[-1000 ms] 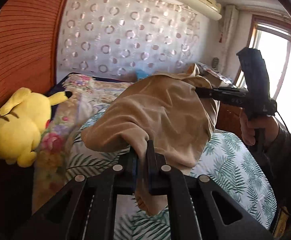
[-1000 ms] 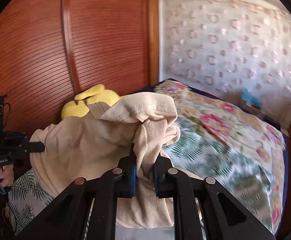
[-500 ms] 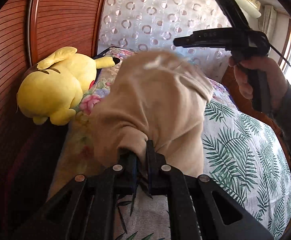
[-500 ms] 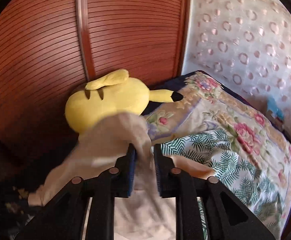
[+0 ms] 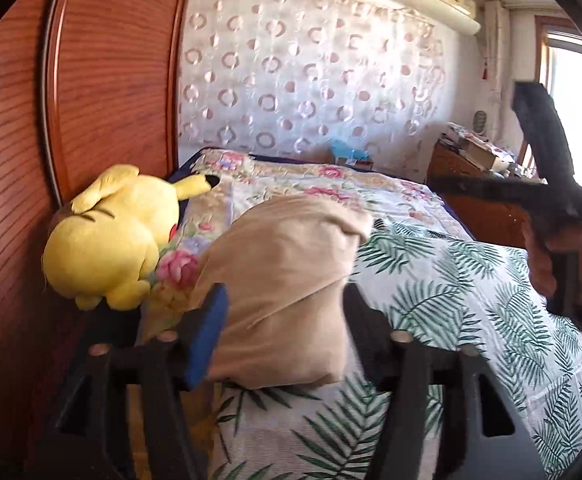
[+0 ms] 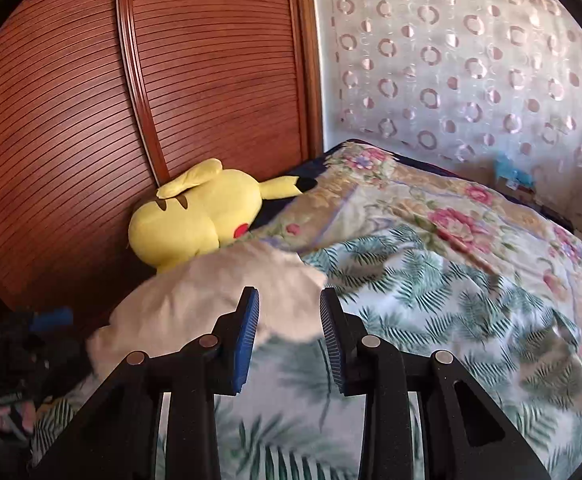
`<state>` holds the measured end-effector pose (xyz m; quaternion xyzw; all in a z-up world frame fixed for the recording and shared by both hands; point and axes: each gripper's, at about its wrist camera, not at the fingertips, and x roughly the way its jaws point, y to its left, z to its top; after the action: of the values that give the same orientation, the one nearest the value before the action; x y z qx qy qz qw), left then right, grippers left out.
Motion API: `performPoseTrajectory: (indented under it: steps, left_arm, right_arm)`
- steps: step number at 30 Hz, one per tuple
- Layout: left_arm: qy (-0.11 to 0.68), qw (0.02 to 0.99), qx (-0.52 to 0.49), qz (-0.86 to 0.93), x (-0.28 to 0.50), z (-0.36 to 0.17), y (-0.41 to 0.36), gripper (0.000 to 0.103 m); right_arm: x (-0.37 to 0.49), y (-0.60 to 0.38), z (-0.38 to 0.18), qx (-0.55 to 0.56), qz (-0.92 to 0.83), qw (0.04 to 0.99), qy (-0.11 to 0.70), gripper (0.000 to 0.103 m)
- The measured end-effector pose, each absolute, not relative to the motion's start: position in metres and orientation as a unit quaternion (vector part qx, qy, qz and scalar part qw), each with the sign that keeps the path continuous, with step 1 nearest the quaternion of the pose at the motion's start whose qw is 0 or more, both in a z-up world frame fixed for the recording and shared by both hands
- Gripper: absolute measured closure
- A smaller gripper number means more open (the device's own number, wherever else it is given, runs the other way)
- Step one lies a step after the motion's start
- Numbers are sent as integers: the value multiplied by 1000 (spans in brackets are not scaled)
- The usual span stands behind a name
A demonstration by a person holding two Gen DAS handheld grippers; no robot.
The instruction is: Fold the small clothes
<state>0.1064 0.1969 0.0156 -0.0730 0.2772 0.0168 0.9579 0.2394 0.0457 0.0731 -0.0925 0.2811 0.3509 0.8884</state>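
A beige garment (image 5: 287,264) lies in a bunched heap on the leaf-print bed sheet (image 5: 451,300). My left gripper (image 5: 287,320) stands around its near end with the jaws opening wide, the cloth loose between the pads. My right gripper (image 6: 289,320) is also opening; the garment (image 6: 211,292) lies just ahead and left of its fingertips, one edge reaching between them without being pinched. In the left wrist view the right gripper (image 5: 443,188) hovers blurred above the bed's right side, held by a hand (image 5: 551,256).
A yellow plush toy (image 5: 111,240) (image 6: 199,212) lies against the slatted wooden wardrobe door (image 6: 71,120) at the bed's left edge. A floral quilt (image 6: 451,208) covers the far end of the bed. A cluttered wooden bedside table (image 5: 471,152) stands at the far right by the window.
Both grippers held the garment up in the air, shut on it. Both have let go, the jaws have spread, and the garment has dropped into a heap on the sheet.
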Motion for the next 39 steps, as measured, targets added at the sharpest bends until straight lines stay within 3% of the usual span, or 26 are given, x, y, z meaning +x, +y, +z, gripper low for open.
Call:
performPoseTrajectory:
  steps: [1,6,8,12,28,39]
  left_arm:
    - [270,960,-71,11,105,21,191,21]
    - [252,966,-54,-18,99,39,152,19]
    - [250,967,-46,-22,98,44,134,19]
    - [243,969,-40,-34,91,55,100,19]
    - [215,975,-4,-49,67,86,8,19]
    - [224,973,-3,-46,52,85,-10,19]
  right_arm:
    - [227,34,73,-88,345,892,278,70]
    - [165,-27,73,-51,308,911,270,68]
    - [138,-51,75,-38,291,918,265,61]
    - [92,-80,75,-26,259,929,265,34]
    - [-50,-118,88,13,156,973,171,34]
    - [-82,-107,63,15,136,980,146,34]
